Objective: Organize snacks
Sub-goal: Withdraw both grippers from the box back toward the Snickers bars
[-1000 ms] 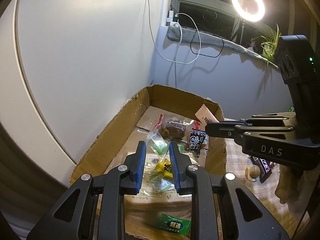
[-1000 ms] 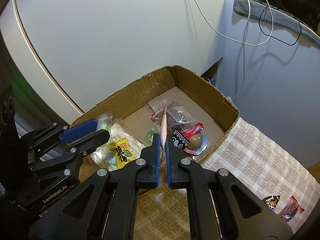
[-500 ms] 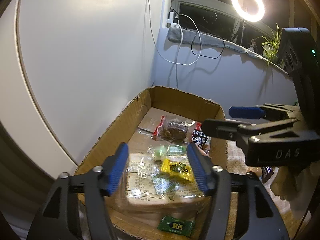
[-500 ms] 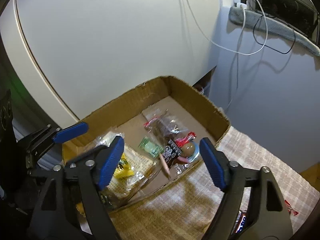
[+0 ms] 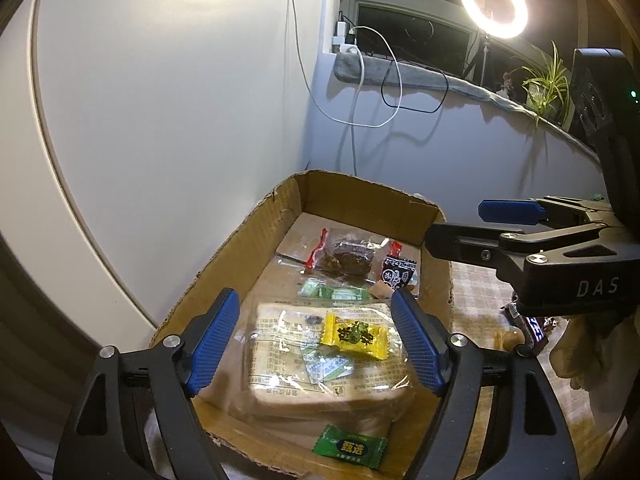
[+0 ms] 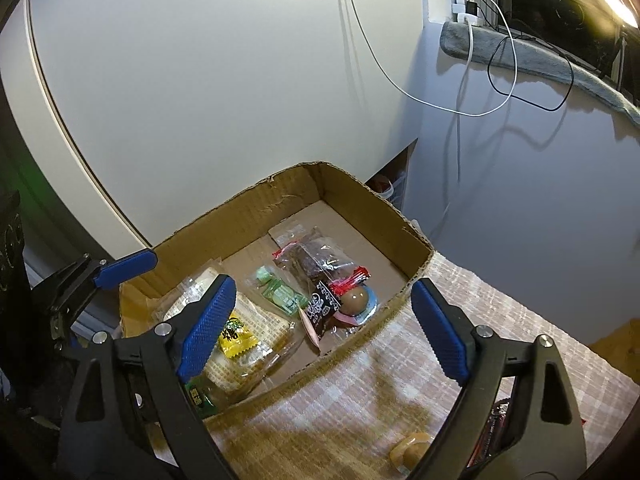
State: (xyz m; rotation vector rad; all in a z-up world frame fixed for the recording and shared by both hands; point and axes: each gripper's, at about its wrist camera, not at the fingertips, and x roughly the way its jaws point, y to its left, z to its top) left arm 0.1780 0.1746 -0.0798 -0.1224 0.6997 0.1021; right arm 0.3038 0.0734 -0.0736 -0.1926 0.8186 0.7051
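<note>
Both tools have let go since a second ago: left tool (image 5: 316,336) and right tool (image 6: 324,324) are opening, empty, above the cardboard box (image 6: 256,216); the pink packet (image 6: 310,326) now lies inside, below the right tool.

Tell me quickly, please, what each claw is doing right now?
Left claw: opening, empty; the yellow candy lies loose on the bread pack below.
Right claw: opening, empty, above the box edge.
</note>
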